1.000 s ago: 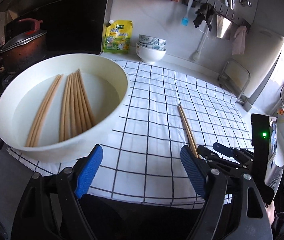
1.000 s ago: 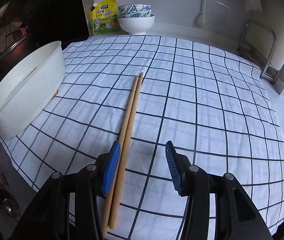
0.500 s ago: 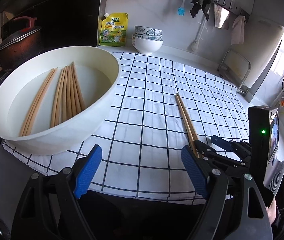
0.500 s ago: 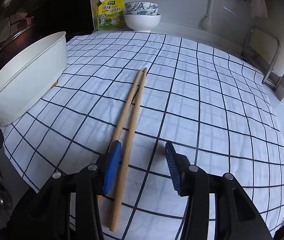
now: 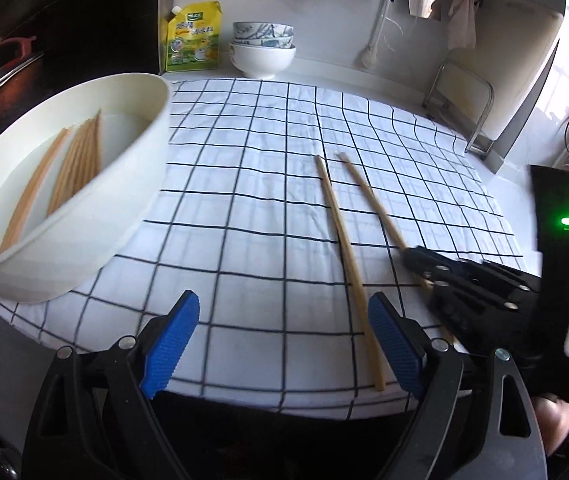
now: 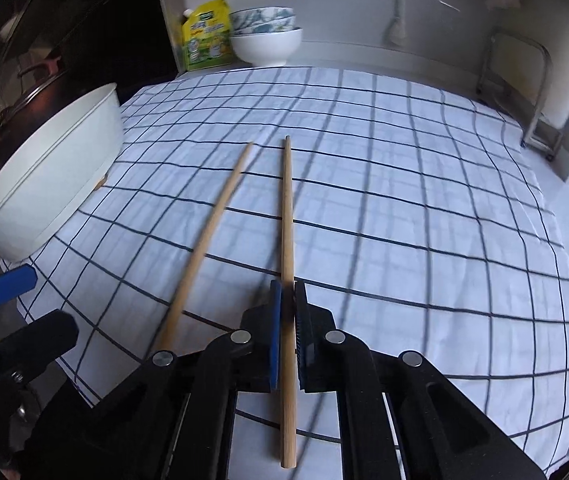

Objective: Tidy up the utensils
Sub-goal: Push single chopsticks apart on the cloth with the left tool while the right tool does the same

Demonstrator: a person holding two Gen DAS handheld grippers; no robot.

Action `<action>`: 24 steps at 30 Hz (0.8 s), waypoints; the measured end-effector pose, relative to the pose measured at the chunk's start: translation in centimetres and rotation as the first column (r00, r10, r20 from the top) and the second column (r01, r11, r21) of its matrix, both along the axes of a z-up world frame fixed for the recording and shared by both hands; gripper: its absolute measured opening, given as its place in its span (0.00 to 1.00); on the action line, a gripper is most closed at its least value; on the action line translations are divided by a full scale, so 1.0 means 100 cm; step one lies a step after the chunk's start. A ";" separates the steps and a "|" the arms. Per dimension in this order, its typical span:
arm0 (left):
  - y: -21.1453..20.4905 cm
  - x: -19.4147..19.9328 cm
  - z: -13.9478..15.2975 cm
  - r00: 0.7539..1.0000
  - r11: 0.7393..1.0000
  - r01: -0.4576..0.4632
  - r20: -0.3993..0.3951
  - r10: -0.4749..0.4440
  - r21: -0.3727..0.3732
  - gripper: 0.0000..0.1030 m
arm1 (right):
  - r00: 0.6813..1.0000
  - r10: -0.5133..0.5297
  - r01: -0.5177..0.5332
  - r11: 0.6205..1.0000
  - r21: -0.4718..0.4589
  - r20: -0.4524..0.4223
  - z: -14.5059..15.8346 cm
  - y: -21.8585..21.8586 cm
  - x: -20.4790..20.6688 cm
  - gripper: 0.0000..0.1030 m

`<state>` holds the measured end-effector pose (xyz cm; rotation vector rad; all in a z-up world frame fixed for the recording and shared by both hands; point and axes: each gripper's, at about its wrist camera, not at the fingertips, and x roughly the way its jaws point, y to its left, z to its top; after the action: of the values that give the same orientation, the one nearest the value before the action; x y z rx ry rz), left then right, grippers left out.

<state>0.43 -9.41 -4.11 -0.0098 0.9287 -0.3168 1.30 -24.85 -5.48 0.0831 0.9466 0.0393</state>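
Note:
Two wooden chopsticks lie splayed on the checked cloth (image 5: 244,152). My right gripper (image 6: 287,292) is shut on the right chopstick (image 6: 286,208), gripping it near its near end. In the left wrist view the right gripper (image 5: 408,254) shows at the right, on that same chopstick (image 5: 368,192). The loose chopstick (image 5: 340,232) runs toward my left gripper (image 5: 284,304). Its jaws are opening, and the stick's near end lies just inside the right pad, not pressed. The white basin (image 5: 132,184) at the left holds several more chopsticks (image 5: 80,160).
A yellow pouch (image 5: 194,38) and stacked bowls (image 5: 263,50) stand at the back wall. A lidded pot (image 5: 0,80) sits behind the basin. A metal rack (image 5: 460,112) stands at the far right. The cloth's front edge runs just under my left gripper.
My right gripper has shut on the right chopstick and pulled it away from the other, so the pair now splays. My left gripper has moved right, from the basin toward the loose chopstick.

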 end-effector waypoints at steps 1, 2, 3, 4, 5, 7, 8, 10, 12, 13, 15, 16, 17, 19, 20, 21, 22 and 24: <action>-0.003 0.002 -0.002 1.000 1.000 -0.003 -0.001 0.003 0.004 0.82 | 1.000 -0.012 0.012 1.000 0.006 0.001 0.000 -0.005 -0.002 0.06; -0.006 0.004 -0.004 1.000 1.000 -0.007 -0.002 0.007 0.008 0.83 | 1.000 -0.026 0.026 0.999 0.021 0.001 0.000 -0.013 -0.004 0.06; -0.010 0.008 -0.007 1.000 1.000 -0.013 -0.004 0.014 0.012 0.83 | 0.999 -0.037 0.037 0.999 0.031 -0.001 0.000 -0.018 -0.005 0.06; -0.012 0.010 -0.008 1.000 1.000 -0.018 -0.005 0.018 0.016 0.83 | 0.999 -0.048 0.048 0.998 0.037 -0.002 0.000 -0.023 -0.006 0.06; -0.015 0.014 -0.010 1.000 1.000 -0.023 -0.008 0.023 0.021 0.83 | 0.998 -0.059 0.059 0.997 0.040 -0.004 0.000 -0.029 -0.007 0.06; -0.020 0.020 -0.014 0.999 0.999 -0.030 -0.011 0.031 0.030 0.83 | 0.997 -0.074 0.075 0.996 0.044 -0.007 0.000 -0.037 -0.009 0.06; -0.022 0.023 -0.015 0.999 0.999 -0.034 -0.011 0.034 0.036 0.83 | 0.997 -0.082 0.083 0.995 0.049 -0.008 0.000 -0.041 -0.010 0.06; -0.027 0.030 -0.019 0.999 0.998 -0.039 -0.012 0.040 0.049 0.83 | 0.996 -0.089 0.090 0.994 0.062 -0.010 0.000 -0.047 -0.012 0.06; -0.031 0.034 -0.023 0.999 0.997 -0.043 -0.019 0.044 0.061 0.83 | 0.996 -0.092 0.092 0.993 0.072 -0.010 0.000 -0.049 -0.013 0.06; -0.032 0.035 -0.025 0.999 0.997 -0.045 -0.020 0.047 0.064 0.83 | 0.996 -0.091 0.092 0.993 0.071 -0.010 0.001 -0.049 -0.013 0.06; -0.034 0.038 -0.027 0.998 0.996 -0.052 -0.021 0.054 0.067 0.83 | 0.996 -0.085 0.086 0.995 0.054 -0.008 0.000 -0.047 -0.014 0.07; -0.034 0.038 -0.027 0.998 0.996 -0.056 -0.020 0.058 0.069 0.83 | 0.997 -0.082 0.083 0.995 0.050 -0.007 0.000 -0.047 -0.013 0.07; -0.034 0.039 -0.028 0.998 0.996 -0.058 -0.020 0.060 0.069 0.83 | 0.997 -0.077 0.077 0.995 0.055 -0.002 0.001 -0.047 -0.013 0.09; -0.035 0.039 -0.029 0.998 0.996 -0.060 -0.019 0.061 0.069 0.83 | 0.997 -0.073 0.073 0.996 0.059 0.001 0.001 -0.046 -0.013 0.20; -0.035 0.040 -0.029 0.998 0.996 -0.059 -0.018 0.061 0.069 0.83 | 0.997 -0.072 0.072 0.996 0.053 0.004 0.001 -0.045 -0.013 0.26; -0.036 0.040 -0.029 0.998 0.996 -0.058 -0.018 0.059 0.070 0.83 | 0.997 -0.071 0.070 0.996 0.045 0.008 0.002 -0.045 -0.013 0.28; -0.037 0.039 -0.030 0.998 0.996 -0.058 -0.017 0.059 0.071 0.84 | 0.997 -0.070 0.070 0.997 0.036 0.011 0.002 -0.044 -0.013 0.28; -0.038 0.040 -0.031 0.998 0.996 -0.058 -0.017 0.059 0.073 0.84 | 0.998 -0.068 0.067 0.998 0.019 0.014 0.002 -0.043 -0.012 0.29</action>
<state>4.38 -13.19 -7.19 0.0264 0.9563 -0.2288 0.07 -29.19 -5.27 0.1315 0.9286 -0.0138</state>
